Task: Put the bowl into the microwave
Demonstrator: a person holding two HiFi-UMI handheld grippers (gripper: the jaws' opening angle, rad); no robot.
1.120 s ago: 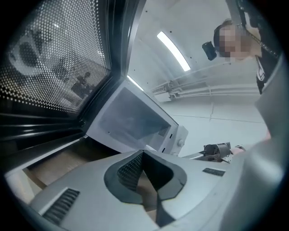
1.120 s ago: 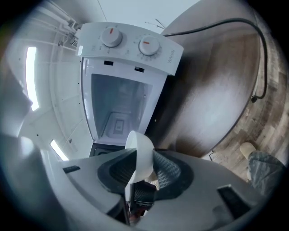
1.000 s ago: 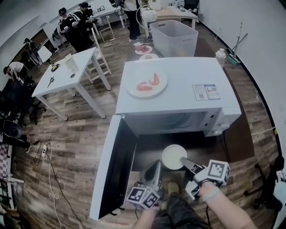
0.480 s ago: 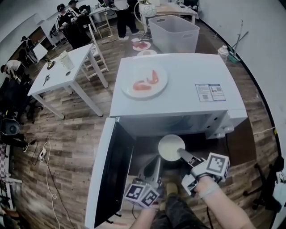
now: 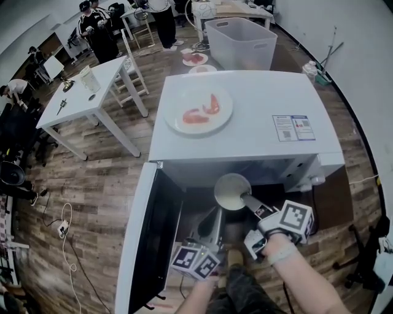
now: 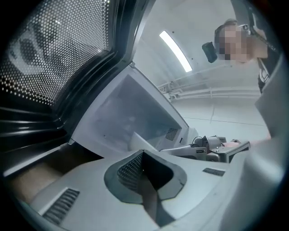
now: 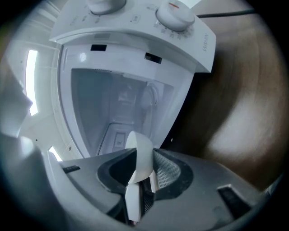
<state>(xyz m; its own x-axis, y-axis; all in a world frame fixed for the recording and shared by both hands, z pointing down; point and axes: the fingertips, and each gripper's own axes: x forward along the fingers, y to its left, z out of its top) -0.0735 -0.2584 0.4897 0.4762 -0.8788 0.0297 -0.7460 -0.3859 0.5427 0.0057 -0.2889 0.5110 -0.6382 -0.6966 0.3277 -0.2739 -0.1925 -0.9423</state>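
Note:
The white bowl point(image 5: 232, 191) hangs at the mouth of the white microwave point(image 5: 258, 98), whose door point(image 5: 150, 233) stands swung open to the left. My right gripper point(image 5: 245, 201) is shut on the bowl's near rim. In the right gripper view the rim point(image 7: 140, 153) shows edge-on between the jaws point(image 7: 141, 173), with the lit cavity point(image 7: 117, 108) straight ahead. My left gripper point(image 5: 216, 216) is below and left of the bowl, in front of the opening, shut with nothing in it. Its view point(image 6: 143, 155) looks along the door's mesh window point(image 6: 54, 63) into the cavity point(image 6: 131, 113).
A plate with red food point(image 5: 202, 109) lies on top of the microwave. Its control knobs point(image 7: 174, 11) are to the right of the opening. Behind stand a grey bin point(image 5: 241, 43), a white table point(image 5: 92, 92) and several people point(image 5: 98, 30).
My right gripper has carried the bowl up and forward to the microwave's opening. The left gripper has stayed about where it was.

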